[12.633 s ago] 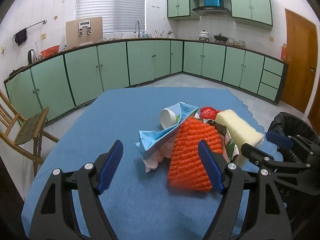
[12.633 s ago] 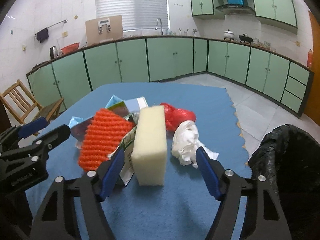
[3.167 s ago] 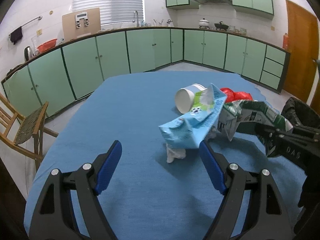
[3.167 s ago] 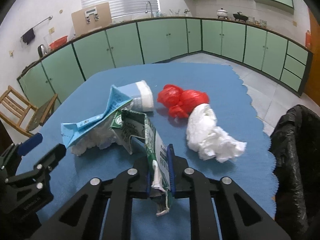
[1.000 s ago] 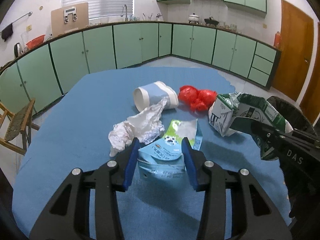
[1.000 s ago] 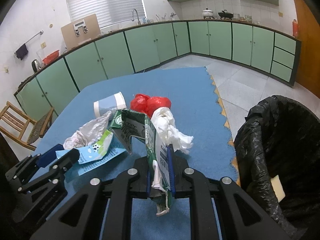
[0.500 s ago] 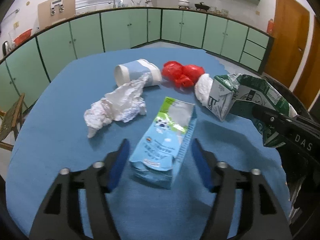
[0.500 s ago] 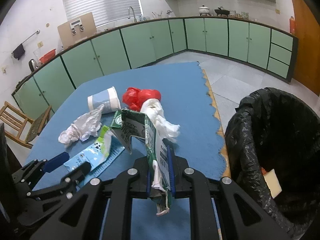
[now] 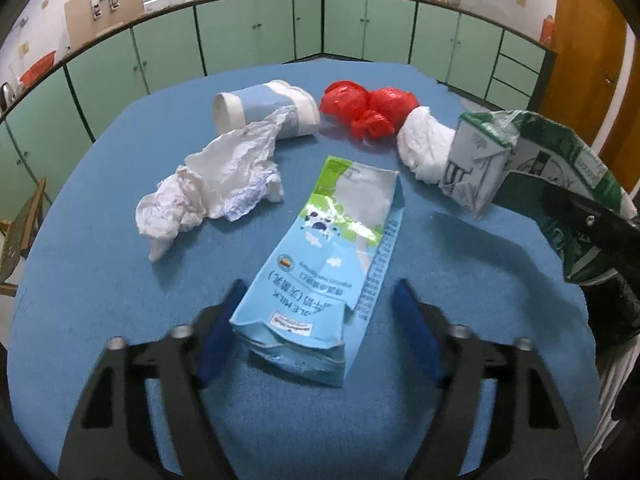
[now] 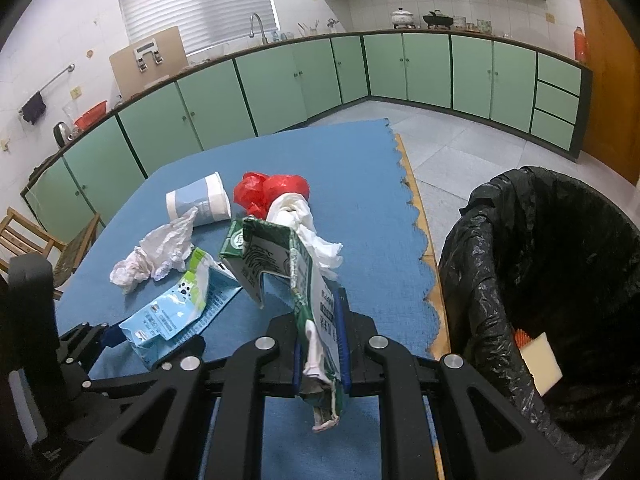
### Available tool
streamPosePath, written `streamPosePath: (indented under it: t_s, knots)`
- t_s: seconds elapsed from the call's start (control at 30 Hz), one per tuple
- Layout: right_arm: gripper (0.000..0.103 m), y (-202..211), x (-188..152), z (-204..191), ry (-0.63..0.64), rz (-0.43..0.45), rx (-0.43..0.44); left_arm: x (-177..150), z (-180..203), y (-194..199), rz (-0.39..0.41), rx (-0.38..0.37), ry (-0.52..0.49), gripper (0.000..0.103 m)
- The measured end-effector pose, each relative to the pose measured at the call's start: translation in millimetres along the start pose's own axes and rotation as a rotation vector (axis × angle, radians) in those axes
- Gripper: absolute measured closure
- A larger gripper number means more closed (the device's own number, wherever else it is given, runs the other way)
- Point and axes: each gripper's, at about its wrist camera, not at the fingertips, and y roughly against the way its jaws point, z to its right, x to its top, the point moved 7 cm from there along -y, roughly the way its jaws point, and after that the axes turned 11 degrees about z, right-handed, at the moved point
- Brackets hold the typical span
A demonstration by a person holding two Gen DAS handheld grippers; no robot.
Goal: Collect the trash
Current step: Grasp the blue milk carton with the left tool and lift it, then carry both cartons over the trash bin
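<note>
On the blue mat (image 9: 100, 280), the left gripper (image 9: 316, 320) stood apart, its pads flanking the near end of the flat blue carton (image 9: 328, 252) without gripping it. Beyond the carton lay tissue (image 9: 216, 184), a cup (image 9: 260, 110), a red bag (image 9: 368, 108) and a white wad (image 9: 424, 148). Right of it, the right gripper (image 10: 320, 356) was clamped on the green carton (image 10: 280, 264), beside the bin (image 10: 560, 264).

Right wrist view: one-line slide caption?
Right gripper clamps a crumpled green carton beside the black-lined trash bin.
</note>
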Motion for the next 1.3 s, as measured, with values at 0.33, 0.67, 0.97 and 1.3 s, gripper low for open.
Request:
streamPosePath:
  t_s: [0.33,0.67,0.97,1.3]
  knots:
    - [0.089,1,1,-3,0.013,0.004,0.002,14,1,17,0.073,0.004,0.031,0.06]
    - [0.089,6,6,-3,0.011,0.018,0.002,40,6,41,0.154,0.002,0.026,0.06]
    - [0.089,21,16,6,0.001,0.036,-0.01,54,17,47,0.182,-0.011,0.022,0.06]
    - [0.089,53,43,38,-0.013,0.104,-0.047,81,53,61,0.237,-0.06,0.015,0.06]
